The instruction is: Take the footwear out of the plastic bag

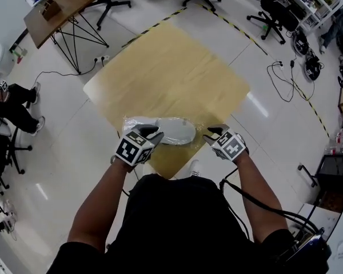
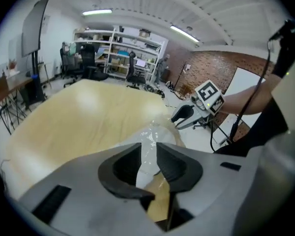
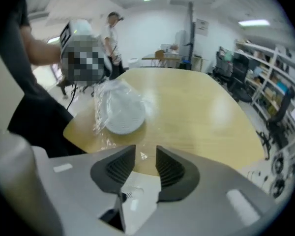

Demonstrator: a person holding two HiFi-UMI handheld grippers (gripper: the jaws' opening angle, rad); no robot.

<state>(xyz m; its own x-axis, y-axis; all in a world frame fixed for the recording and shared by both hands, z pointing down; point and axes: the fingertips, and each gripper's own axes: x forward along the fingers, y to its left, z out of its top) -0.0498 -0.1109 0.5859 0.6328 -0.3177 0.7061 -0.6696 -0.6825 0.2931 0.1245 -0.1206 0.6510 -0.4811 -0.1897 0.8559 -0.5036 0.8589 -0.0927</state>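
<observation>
Head view: caught the white shoe (image 1: 174,131) lying inside the clear plastic bag (image 1: 134,123), near the front corner of the tan table (image 1: 166,67). Saw the left gripper (image 1: 151,133) at the bag's left end, jaws parted, crinkled film sitting in the gap but not pinched. Found the right gripper (image 1: 215,132) at the bag's right edge, jaws likewise apart, only tabletop and a glint of film between them. Noted no part of the shoe outside the bag.

Footwear (image 1: 176,131) in plastic bag (image 1: 135,123) on table (image 1: 171,67), between left gripper (image 1: 153,132) and right gripper (image 1: 215,132)
</observation>
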